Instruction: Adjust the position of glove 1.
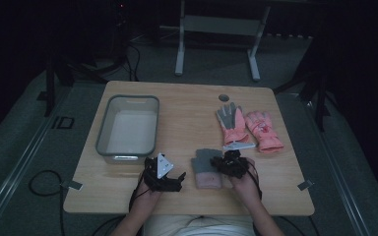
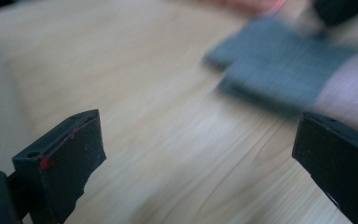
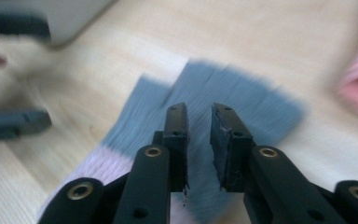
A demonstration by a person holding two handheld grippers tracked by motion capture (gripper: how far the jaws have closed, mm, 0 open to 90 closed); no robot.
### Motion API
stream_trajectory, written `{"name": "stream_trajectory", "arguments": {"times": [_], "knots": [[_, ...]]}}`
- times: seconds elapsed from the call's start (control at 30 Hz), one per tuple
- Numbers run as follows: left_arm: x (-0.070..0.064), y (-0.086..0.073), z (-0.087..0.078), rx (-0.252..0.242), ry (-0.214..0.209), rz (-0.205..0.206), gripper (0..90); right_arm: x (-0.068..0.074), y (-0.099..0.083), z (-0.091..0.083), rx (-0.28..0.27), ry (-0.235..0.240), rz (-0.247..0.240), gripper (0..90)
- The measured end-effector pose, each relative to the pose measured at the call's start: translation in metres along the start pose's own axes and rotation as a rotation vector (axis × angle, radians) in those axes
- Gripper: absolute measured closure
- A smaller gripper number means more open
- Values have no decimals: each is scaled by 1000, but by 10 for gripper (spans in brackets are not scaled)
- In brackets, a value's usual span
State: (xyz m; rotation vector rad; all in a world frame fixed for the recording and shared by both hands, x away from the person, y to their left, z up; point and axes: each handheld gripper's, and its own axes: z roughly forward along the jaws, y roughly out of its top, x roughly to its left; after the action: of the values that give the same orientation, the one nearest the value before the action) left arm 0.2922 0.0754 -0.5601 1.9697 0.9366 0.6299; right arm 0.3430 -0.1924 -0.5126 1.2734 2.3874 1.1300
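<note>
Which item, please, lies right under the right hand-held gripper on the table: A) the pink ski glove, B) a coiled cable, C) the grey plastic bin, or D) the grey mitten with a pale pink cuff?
D: in the right gripper view the right hand-held gripper has its jaws a little apart over the grey mitten, and the high view shows the mitten beside that hand.

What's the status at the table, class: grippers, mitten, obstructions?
Left gripper open, jaws wide, beside the grey mitten. Right gripper above it, jaws narrow, nothing between. Pink gloves and tub stand apart.
</note>
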Motion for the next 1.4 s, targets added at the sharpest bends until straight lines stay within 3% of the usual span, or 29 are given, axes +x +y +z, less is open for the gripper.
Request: {"name": "stream_trajectory", "arguments": {"times": [0.03,0.1,0.23,0.3,0.4,0.5,0.6,0.7,0.77,0.9,1.1,1.23,1.3,1.4], "knots": [[0,0,0,0,0,0,37,0,0,0,0,0,0,752],[-4,6,-5,-12,-89,-19,46,-11,12,-15,-46,-13,-22,717],[-21,22,-12,-27,-187,62,57,-26,23,-25,-81,3,-45,673],[-25,27,-12,-54,-296,66,56,-34,27,-24,-77,29,-39,646],[-36,34,-6,-43,-370,154,59,-38,32,-16,-54,39,-48,632],[-44,38,1,-42,-419,231,140,-39,36,-4,-34,56,-60,633],[-52,39,12,2,-465,326,173,-38,36,10,-7,59,-73,624],[-57,36,24,68,-475,406,213,-39,33,22,20,52,-75,595],[-60,33,26,71,-456,447,248,-42,29,27,32,37,-70,576],[-60,32,27,75,-431,477,329,-52,20,34,74,11,-30,545],[-68,30,27,90,-367,563,384,-57,10,42,107,32,-5,458],[-77,27,27,91,-283,652,443,-57,8,44,116,20,-11,403],[-77,28,27,89,-260,654,524,-57,8,43,113,27,-11,441],[-73,31,27,87,-276,621,601,-55,8,44,116,61,-2,559]]}}
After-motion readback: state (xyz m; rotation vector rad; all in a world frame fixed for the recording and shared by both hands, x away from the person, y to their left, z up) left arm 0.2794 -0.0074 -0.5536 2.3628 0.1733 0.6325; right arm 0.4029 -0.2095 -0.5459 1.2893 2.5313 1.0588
